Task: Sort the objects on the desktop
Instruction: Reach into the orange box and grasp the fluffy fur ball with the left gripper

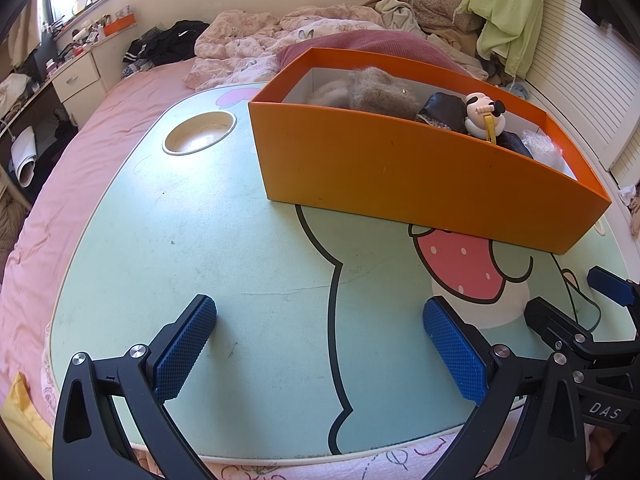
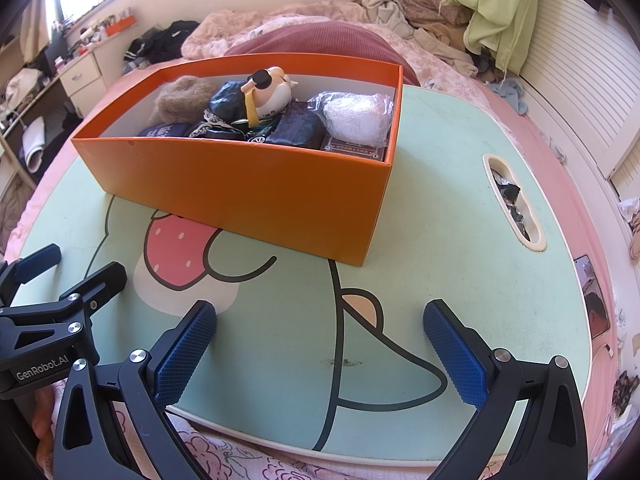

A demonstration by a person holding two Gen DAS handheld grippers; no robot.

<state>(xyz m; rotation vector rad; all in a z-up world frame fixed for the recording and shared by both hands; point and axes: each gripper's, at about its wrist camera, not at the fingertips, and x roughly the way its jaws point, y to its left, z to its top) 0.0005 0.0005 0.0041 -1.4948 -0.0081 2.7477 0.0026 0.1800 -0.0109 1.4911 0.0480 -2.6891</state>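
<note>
Both the left tongs and the right tongs stand spread wide and empty above the green bench. The orange box sits on the bench's far half, holding a toy figure, a fur ball and a plastic bag.

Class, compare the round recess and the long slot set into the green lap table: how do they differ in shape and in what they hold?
The round recess is a circle; the long slot is a narrow oval. The round recess holds nothing that shows, while the long slot has dark crumpled bits in it. The recess sits left of the orange box, the slot right of it. Both have cream rims and are sunk into the green lap table.
</note>
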